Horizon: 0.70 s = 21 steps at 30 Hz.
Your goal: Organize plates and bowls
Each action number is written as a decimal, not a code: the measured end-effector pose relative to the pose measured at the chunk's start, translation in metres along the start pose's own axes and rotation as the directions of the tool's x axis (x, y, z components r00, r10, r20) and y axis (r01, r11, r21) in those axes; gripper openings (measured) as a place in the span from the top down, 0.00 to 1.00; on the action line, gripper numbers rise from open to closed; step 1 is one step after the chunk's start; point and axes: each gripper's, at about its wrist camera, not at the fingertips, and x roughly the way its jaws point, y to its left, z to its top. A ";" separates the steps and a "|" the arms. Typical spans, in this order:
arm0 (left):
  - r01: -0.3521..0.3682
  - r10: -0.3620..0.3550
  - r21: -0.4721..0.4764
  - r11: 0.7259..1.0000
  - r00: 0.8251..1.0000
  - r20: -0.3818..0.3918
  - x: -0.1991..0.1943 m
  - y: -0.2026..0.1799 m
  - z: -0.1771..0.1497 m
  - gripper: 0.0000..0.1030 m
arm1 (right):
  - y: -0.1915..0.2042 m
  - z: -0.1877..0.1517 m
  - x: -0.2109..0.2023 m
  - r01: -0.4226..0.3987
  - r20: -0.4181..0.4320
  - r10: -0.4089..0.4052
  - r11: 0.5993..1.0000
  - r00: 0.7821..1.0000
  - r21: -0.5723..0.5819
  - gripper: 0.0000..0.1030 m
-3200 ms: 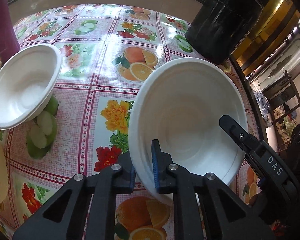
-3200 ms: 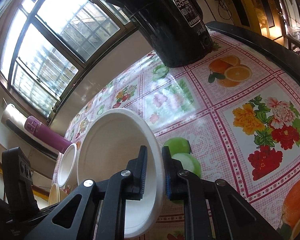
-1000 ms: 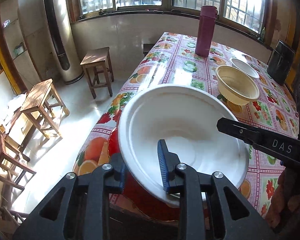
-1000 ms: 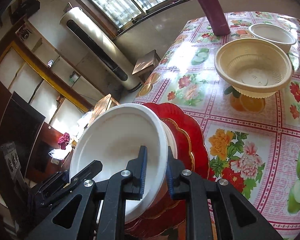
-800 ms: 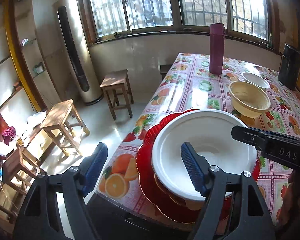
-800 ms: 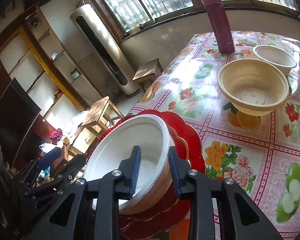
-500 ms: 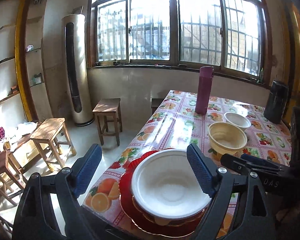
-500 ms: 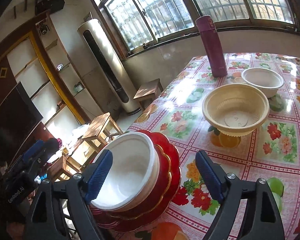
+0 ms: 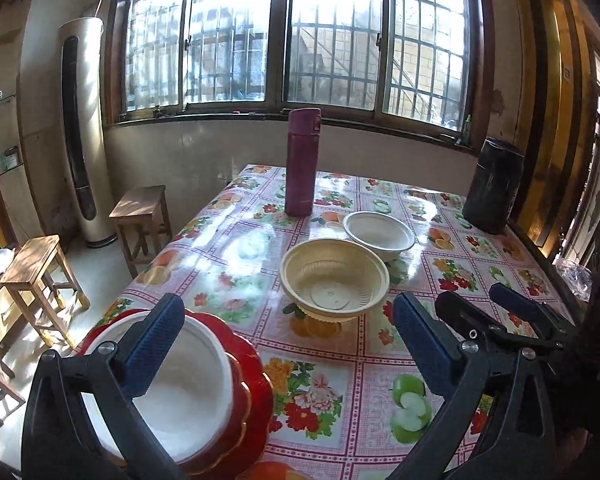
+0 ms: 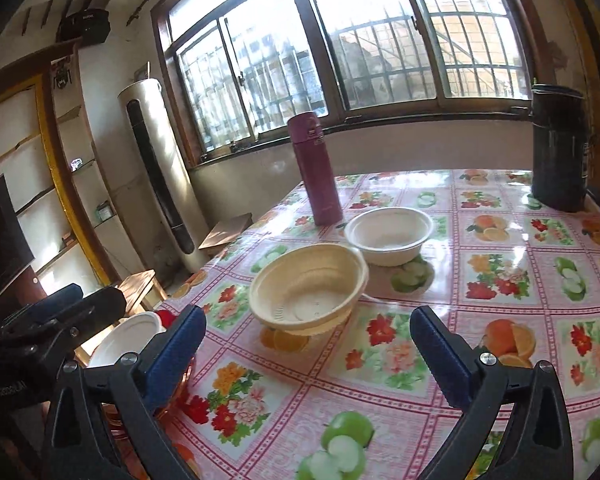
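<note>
A white bowl (image 9: pixel 188 392) rests in a stack of red plates (image 9: pixel 256 376) at the table's near left corner, seen small in the right wrist view as the white bowl (image 10: pixel 128 336). My left gripper (image 9: pixel 286 302) hangs above and behind it, jaws opening wide with nothing between them. My right gripper (image 10: pixel 307 315) is likewise opening and holds nothing. Ahead of both stands a cream ribbed bowl (image 9: pixel 334 280) (image 10: pixel 308 284), touching a second white bowl (image 9: pixel 380 234) (image 10: pixel 390 232) behind it.
A purple flask (image 9: pixel 302 162) stands behind the bowls and a black container (image 9: pixel 492 186) at the far right corner. The flowered tablecloth (image 9: pixel 340 364) lies bare in front of the cream bowl. Wooden stools (image 9: pixel 140 208) stand on the floor left of the table.
Both grippers let go of the white bowl, leaving it on the red plates. Both opened wide, drew back and up, and now look across the table.
</note>
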 end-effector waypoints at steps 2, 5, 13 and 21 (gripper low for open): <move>0.009 -0.009 0.012 1.000 1.000 -0.015 0.014 -0.020 0.001 0.00 | -0.025 0.006 -0.004 0.042 0.012 -0.042 0.999 0.999 0.022 0.00; 0.027 -0.026 0.027 0.999 0.999 -0.024 0.034 -0.049 0.005 0.00 | -0.065 0.011 -0.009 0.103 0.027 -0.104 0.993 0.994 0.051 0.00; 0.038 -0.035 0.077 0.996 0.998 -0.043 0.071 -0.104 0.003 0.00 | -0.144 0.009 -0.014 0.135 0.030 -0.146 0.964 0.989 0.230 0.00; 0.032 -0.024 0.087 0.996 0.996 -0.086 0.094 -0.115 -0.009 0.00 | -0.132 0.011 -0.017 0.160 0.042 -0.171 0.970 0.984 0.183 0.00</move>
